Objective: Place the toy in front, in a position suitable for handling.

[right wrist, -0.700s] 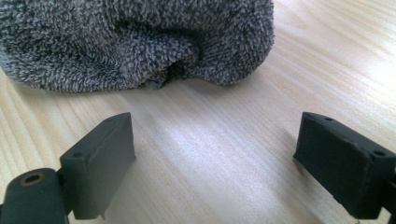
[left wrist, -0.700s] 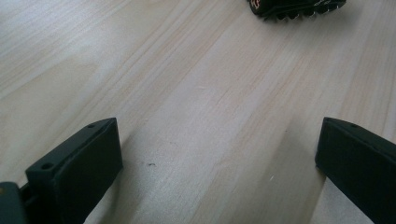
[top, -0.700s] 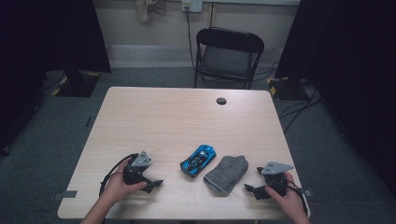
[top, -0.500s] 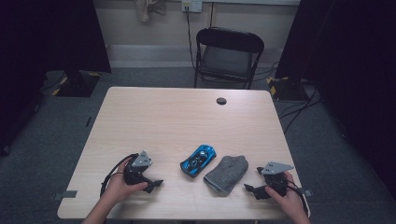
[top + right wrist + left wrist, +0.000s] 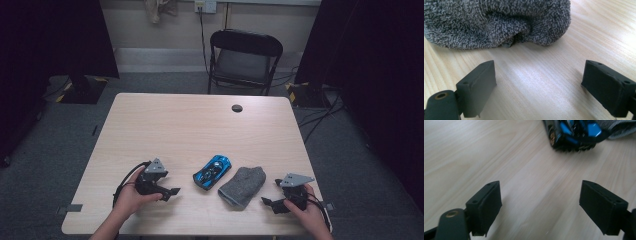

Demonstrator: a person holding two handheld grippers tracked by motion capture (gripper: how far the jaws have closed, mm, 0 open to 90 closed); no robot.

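Centrally, near the table's [image 5: 190, 125] front edge, the blue toy car [image 5: 212, 171] lies with its long axis running near-left to far-right. Just right lies a grey folded towel [image 5: 242, 186]. Left gripper [image 5: 170, 192] and right gripper [image 5: 267, 202] rest on the table, jaws spread, empty.

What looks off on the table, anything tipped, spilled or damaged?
Nothing stands out. The blue toy car sits upright on its wheels, angled, beside the folded grey towel. Both lie on the table, between the left claw and right claw, which are open and apart from them.
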